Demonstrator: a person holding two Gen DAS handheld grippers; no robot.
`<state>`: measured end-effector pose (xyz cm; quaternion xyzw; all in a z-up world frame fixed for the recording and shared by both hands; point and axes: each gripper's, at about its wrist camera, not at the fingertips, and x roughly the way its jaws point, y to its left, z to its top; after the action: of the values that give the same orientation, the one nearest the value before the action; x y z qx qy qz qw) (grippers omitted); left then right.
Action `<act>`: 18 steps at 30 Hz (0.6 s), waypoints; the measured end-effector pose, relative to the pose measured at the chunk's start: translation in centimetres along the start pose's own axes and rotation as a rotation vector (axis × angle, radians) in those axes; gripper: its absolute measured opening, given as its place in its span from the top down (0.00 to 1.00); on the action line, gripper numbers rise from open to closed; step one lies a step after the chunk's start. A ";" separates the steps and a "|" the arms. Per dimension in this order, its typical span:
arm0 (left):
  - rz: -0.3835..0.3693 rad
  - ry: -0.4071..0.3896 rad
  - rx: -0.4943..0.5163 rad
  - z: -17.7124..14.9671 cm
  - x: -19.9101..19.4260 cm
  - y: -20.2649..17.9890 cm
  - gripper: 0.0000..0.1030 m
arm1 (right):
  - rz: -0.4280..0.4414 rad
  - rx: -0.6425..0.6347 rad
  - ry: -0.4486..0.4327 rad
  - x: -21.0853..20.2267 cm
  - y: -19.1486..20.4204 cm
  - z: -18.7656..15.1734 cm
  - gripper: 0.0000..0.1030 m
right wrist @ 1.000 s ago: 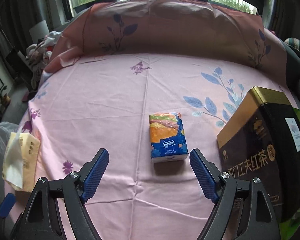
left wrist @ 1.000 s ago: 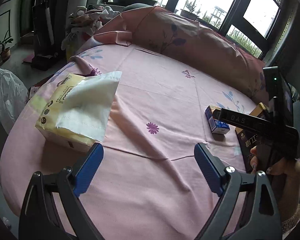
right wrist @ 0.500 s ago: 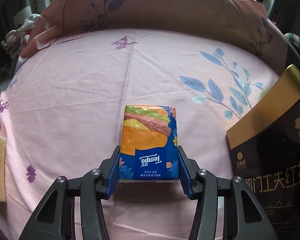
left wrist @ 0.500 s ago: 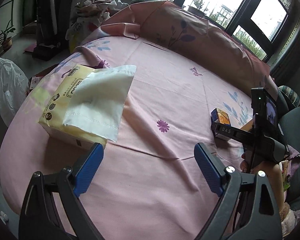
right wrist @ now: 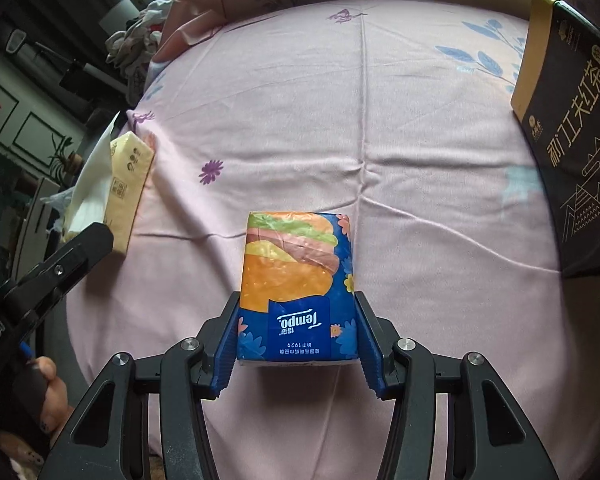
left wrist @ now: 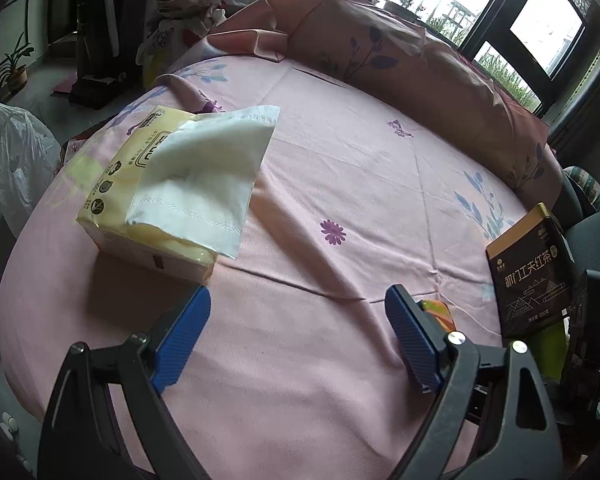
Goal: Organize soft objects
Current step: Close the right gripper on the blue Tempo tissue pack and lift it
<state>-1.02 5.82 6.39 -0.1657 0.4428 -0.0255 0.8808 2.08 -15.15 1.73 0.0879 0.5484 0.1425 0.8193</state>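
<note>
My right gripper (right wrist: 298, 340) is shut on a small blue Tempo tissue pack (right wrist: 298, 280) with a burger print and holds it above the pink bedsheet (right wrist: 340, 120). A corner of that pack (left wrist: 438, 312) shows just behind the left gripper's right finger in the left wrist view. A yellow tissue pack (left wrist: 140, 196) with a white tissue (left wrist: 204, 176) pulled out lies at the bed's left edge; it also shows in the right wrist view (right wrist: 130, 184). My left gripper (left wrist: 296, 340) is open and empty, below and right of the yellow pack.
A black and gold tea box (left wrist: 528, 276) stands at the bed's right side, also in the right wrist view (right wrist: 572, 120). A long pink pillow (left wrist: 420, 68) lies along the far edge. A white plastic bag (left wrist: 16, 160) sits on the floor left of the bed.
My right gripper closed on the Tempo pack, lifted it and carried it toward the near side, close to the left gripper. The left gripper stayed open and shifted slightly.
</note>
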 end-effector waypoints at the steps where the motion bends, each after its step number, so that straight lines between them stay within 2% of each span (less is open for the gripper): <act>1: -0.004 0.008 -0.001 -0.1 0.1 0.0 0.15 | 0.002 0.003 -0.015 -0.5 -0.1 0.0 0.44; 4: -0.027 0.029 -0.011 -0.3 0.4 -0.3 0.17 | 0.031 0.019 -0.078 -2.5 -0.7 0.2 0.27; 7: -0.059 0.068 -0.011 -0.7 0.9 -0.8 0.22 | 0.059 0.040 -0.150 -4.5 -1.3 0.3 0.27; 10: -0.123 0.131 -0.008 -1.4 1.6 -1.7 0.27 | 0.073 0.033 -0.222 -6.2 -1.8 0.4 0.27; 12: -0.174 0.170 0.008 -2.1 2.1 -2.8 0.30 | 0.100 0.041 -0.240 -6.6 -2.1 0.7 0.29; 14: -0.208 0.205 0.042 -2.7 2.6 -4.0 0.34 | 0.129 0.051 -0.234 -6.7 -2.5 0.7 0.44; 18: -0.192 0.231 0.100 -4.0 3.5 -6.1 0.42 | 0.172 0.064 -0.193 -5.5 -2.9 0.6 0.48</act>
<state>-1.42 -1.62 3.42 -0.1592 0.5214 -0.1508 0.8247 1.05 -19.65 5.93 0.1738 0.4617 0.1854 0.8498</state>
